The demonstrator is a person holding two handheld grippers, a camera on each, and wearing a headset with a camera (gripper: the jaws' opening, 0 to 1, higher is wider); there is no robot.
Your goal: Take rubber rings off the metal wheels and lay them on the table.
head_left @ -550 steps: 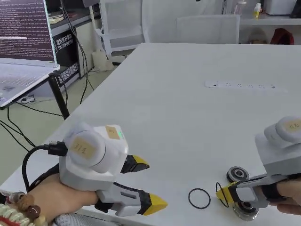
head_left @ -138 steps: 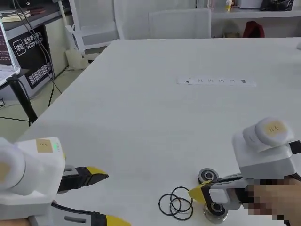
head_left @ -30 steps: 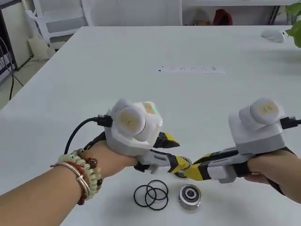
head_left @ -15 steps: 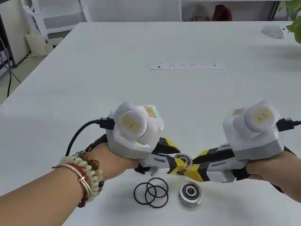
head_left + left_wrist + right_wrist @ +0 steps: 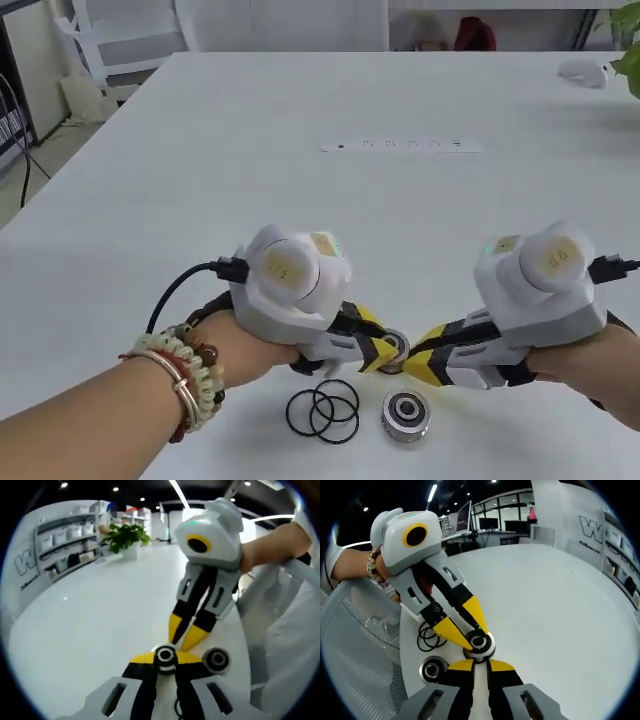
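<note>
A broad white table (image 5: 250,180) runs across the head view. Low over its near edge two white-and-grey hand-held tools with black, yellow-tipped jaws point at each other: the left gripper (image 5: 370,346), held in a hand (image 5: 235,350) whose wrist wears beaded bracelets (image 5: 185,375), and the right gripper (image 5: 418,358), tip to tip with it. The left gripper's jaws are closed onto a small round metal wheel with a dark rim (image 5: 480,644), one yellow tip on each side of it, and hold it just above the tabletop. The right gripper's jaws are drawn almost together, with only a thin gap down their length; their tips meet the near edge of that held wheel, and whether they pinch its rubber cannot be told. Far back on the table, well apart from the work, lies a long white power strip (image 5: 400,145). A second metal wheel, silver with a black centre (image 5: 406,413), lies flat on the table just below the grippers' tips. Just beside it on the left, three thin black rubber rings (image 5: 323,410) lie flat and overlap one another
</note>
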